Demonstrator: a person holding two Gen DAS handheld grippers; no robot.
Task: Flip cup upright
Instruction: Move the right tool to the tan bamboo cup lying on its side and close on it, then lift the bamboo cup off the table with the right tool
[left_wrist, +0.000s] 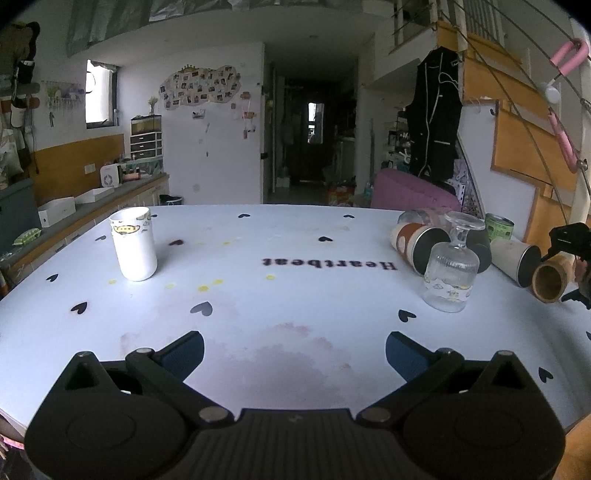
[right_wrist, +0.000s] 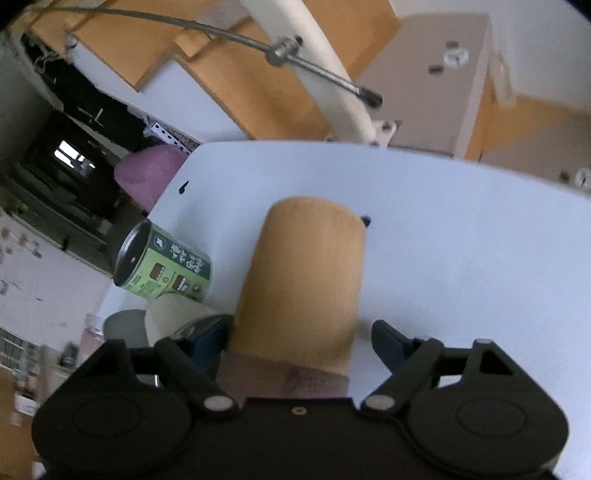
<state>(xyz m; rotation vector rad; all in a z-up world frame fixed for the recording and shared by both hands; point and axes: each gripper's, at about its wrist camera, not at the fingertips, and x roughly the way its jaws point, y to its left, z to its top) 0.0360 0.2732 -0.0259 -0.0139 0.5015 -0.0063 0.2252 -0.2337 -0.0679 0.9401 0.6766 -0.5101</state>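
Note:
A wooden cup (right_wrist: 303, 284) lies on its side between the fingers of my right gripper (right_wrist: 299, 336). The left pad touches it; a small gap shows beside the right pad (right_wrist: 388, 341), so the jaws stand open around it. In the left wrist view the same cup (left_wrist: 550, 282) lies at the table's far right, mouth toward the camera, with the right gripper (left_wrist: 570, 258) at it. My left gripper (left_wrist: 294, 350) is open and empty, low over the near table. A white cup (left_wrist: 133, 243) stands upright at the left.
The white table (left_wrist: 295, 295) carries an upside-down stemmed glass (left_wrist: 451, 275), a brown-and-white cup (left_wrist: 417, 242) and a white cup (left_wrist: 517, 260) on their sides, and a green can (right_wrist: 162, 267). A stair post (right_wrist: 332, 74) rises behind the table edge.

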